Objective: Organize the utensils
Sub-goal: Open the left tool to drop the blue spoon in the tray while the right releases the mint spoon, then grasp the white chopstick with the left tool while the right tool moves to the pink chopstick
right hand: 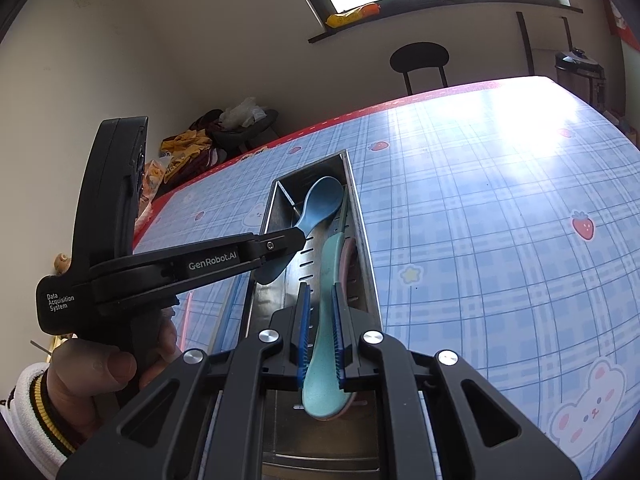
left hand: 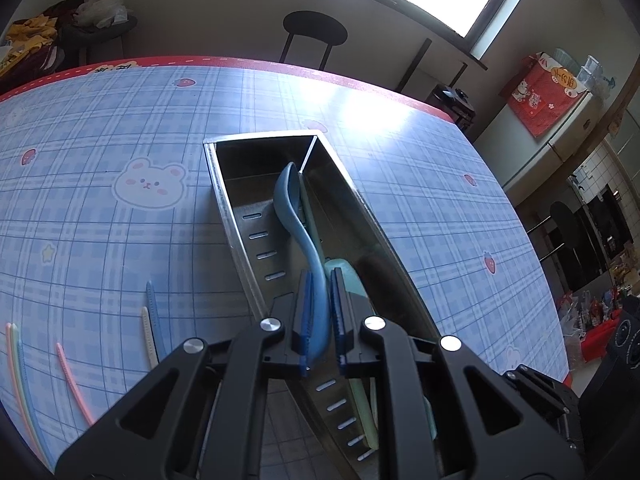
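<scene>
A long steel utensil tray [left hand: 264, 138] with a slotted floor lies on the blue checked tablecloth. My left gripper [left hand: 321, 280] is shut on the handle of a blue spoon [left hand: 288, 192], whose bowl rests low inside the tray's far end. Beside it lies a teal spoon [left hand: 344, 276]. In the right wrist view my right gripper [right hand: 321, 290] is shut on the teal spoon [right hand: 326, 344] over the tray [right hand: 366, 248], with a pink spoon [right hand: 350, 252] under it. The left gripper [right hand: 298, 236] reaches in from the left, holding the blue spoon [right hand: 322, 200].
Several coloured chopsticks [left hand: 152, 308] lie on the cloth left of the tray, more [left hand: 72, 380] near the table's edge. A person's hand [right hand: 112, 364] holds the left gripper's grip. A dark chair [left hand: 314, 32] stands behind the table's red far edge.
</scene>
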Available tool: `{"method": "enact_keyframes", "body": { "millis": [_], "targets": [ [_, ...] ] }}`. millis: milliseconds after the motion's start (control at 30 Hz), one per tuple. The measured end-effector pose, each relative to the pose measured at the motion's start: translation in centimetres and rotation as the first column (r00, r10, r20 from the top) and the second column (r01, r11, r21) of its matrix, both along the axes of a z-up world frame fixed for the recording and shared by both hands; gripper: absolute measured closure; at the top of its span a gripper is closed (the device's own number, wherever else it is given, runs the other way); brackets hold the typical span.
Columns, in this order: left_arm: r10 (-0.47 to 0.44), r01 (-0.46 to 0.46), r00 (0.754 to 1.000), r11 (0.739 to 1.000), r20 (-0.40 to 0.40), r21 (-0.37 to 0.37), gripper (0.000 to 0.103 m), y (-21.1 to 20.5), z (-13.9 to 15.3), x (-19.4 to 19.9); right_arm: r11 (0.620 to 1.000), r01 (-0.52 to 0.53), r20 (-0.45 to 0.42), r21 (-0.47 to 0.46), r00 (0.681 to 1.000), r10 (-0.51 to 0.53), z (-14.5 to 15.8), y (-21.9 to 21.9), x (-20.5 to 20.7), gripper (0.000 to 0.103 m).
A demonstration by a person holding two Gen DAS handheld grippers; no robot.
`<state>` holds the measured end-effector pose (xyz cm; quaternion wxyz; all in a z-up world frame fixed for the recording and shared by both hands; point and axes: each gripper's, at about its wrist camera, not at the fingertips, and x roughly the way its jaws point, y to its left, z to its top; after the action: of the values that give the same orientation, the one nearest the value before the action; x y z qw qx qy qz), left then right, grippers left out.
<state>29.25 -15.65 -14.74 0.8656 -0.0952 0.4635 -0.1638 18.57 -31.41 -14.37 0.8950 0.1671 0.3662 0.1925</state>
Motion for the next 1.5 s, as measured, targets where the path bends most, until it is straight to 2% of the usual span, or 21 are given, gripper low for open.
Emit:
{"method": "enact_keyframes", "body": {
  "millis": [200,267,333,467,600,867,967,1100,1367,1500],
  "targets": [
    [-0.005,0.005,0.999,1.000,0.036,-0.010,0.086,0.7,1.6,-0.3,1.000,-0.003,0.015,0.004,1.000,0.003,0.6,-0.3,-0.5,0.092],
    [-0.004,0.004,0.999,1.000,0.050,-0.007,0.082,1.1,2.1,-0.7,1.000,-0.008,0.022,0.006,1.000,0.008,0.9,-0.3,-0.8,0.092],
    [-0.006,0.006,0.998,1.000,0.066,0.006,0.077,1.6,2.7,-1.3,1.000,-0.011,0.029,0.010,1.000,0.010,1.2,-0.3,-1.2,0.092],
    [-0.032,0.026,0.993,0.998,0.118,0.048,0.074,3.5,3.9,-3.3,0.998,-0.050,0.052,0.030,0.997,0.049,1.8,0.0,-1.9,0.092],
    [-0.036,0.019,0.982,0.996,0.186,0.089,0.068,7.2,4.9,-6.8,0.994,-0.109,0.076,0.019,0.991,0.107,2.2,1.2,-2.6,0.092],
    [0.028,-0.084,0.957,0.979,0.288,0.185,0.067,17.2,5.4,-15.2,0.978,-0.199,0.133,-0.064,0.970,0.205,3.3,4.8,-4.7,0.091],
    [0.064,-0.121,0.953,0.976,0.296,0.180,0.065,20.9,5.1,-18.1,0.974,-0.212,0.159,-0.076,0.962,0.221,4.0,6.0,-5.6,0.091],
    [0.092,-0.153,0.955,0.968,0.280,0.201,0.062,24.3,3.7,-20.6,0.963,-0.253,0.162,-0.094,0.950,0.265,4.2,8.5,-6.5,0.082],
    [0.135,-0.178,0.964,0.968,0.227,0.178,0.062,27.6,0.8,-22.7,0.939,-0.309,0.034,-0.151,0.948,0.317,1.2,14.1,-5.8,0.082],
    [0.132,-0.177,0.968,0.961,0.213,0.212,0.062,27.4,-0.2,-23.1,0.919,-0.334,-0.001,-0.212,0.940,0.342,0.0,15.9,-6.2,0.082]
  ]
}}
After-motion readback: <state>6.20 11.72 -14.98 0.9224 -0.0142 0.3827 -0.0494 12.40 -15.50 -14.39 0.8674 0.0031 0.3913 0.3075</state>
